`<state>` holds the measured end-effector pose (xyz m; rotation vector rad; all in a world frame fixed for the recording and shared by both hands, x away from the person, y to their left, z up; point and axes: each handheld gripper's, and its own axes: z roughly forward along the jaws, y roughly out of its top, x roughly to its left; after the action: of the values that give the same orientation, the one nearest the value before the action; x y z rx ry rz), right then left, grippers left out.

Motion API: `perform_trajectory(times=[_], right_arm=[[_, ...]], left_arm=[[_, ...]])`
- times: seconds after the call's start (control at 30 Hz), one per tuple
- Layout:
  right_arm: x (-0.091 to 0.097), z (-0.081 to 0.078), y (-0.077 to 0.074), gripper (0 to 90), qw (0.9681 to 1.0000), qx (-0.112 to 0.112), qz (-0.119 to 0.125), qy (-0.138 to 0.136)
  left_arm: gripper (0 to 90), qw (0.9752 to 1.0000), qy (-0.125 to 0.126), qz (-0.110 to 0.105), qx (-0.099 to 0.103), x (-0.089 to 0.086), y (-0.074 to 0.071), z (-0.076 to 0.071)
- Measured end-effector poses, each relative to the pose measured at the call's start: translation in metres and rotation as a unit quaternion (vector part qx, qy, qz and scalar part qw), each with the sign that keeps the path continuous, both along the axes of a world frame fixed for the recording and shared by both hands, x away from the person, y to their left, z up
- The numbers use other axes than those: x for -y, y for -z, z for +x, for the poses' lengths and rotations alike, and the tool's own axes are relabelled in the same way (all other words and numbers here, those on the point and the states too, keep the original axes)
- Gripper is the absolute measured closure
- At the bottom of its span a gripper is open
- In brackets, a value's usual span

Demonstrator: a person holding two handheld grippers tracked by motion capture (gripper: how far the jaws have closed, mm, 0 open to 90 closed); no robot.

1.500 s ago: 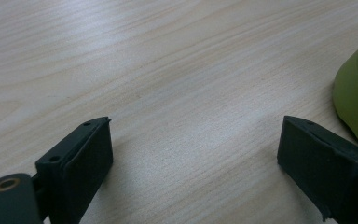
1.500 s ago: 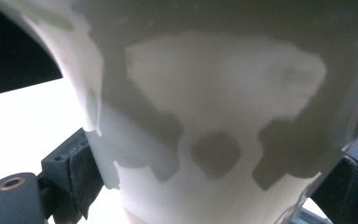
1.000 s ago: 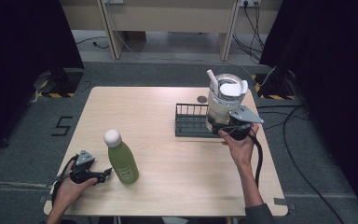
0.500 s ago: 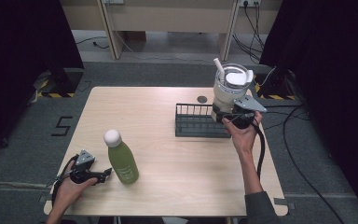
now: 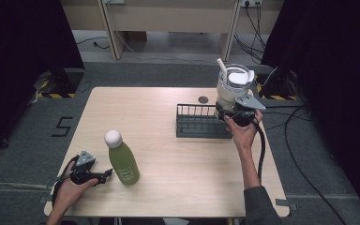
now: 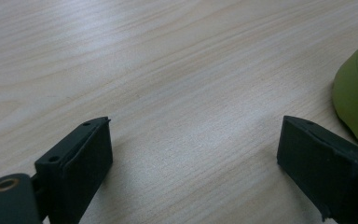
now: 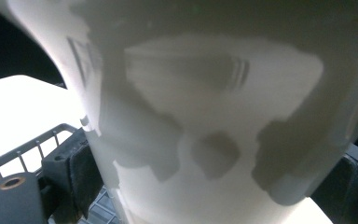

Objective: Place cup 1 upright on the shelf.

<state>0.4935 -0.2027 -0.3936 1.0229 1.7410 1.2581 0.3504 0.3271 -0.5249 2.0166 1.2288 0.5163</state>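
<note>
A clear tumbler (image 5: 232,88) with a white lid and straw is held up over the right end of a black wire rack (image 5: 198,122). My right gripper (image 5: 236,111) is shut on its lower part. In the right gripper view the pale tumbler wall (image 7: 214,121) sits between the two jaws, with the black wire rack (image 7: 32,149) below at the left. A green bottle (image 5: 122,159) with a white cap stands upright at the front left. My left gripper (image 5: 104,176) rests on the table just left of the bottle, open and empty. The green bottle edge (image 6: 356,93) appears at the right of the left gripper view.
A small dark disc (image 5: 202,99) lies on the wooden table (image 5: 168,140) behind the rack. Cables (image 5: 304,168) trail on the floor to the right. Dark curtains flank both sides.
The right gripper has carried the tumbler farther back and to the right, above the rack's right end. The left gripper and the bottle have stayed still.
</note>
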Motion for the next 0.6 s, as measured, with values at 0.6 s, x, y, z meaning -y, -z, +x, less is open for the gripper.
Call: perform_trajectory(times=[0.6], right_arm=[[-0.002, 0.013, 0.022, 10.9, 0.9998, -0.013, 0.014, 0.010]], left_arm=[[9.5, 1.0000, 0.000, 0.000, 0.000, 0.000, 0.000, 0.000]])
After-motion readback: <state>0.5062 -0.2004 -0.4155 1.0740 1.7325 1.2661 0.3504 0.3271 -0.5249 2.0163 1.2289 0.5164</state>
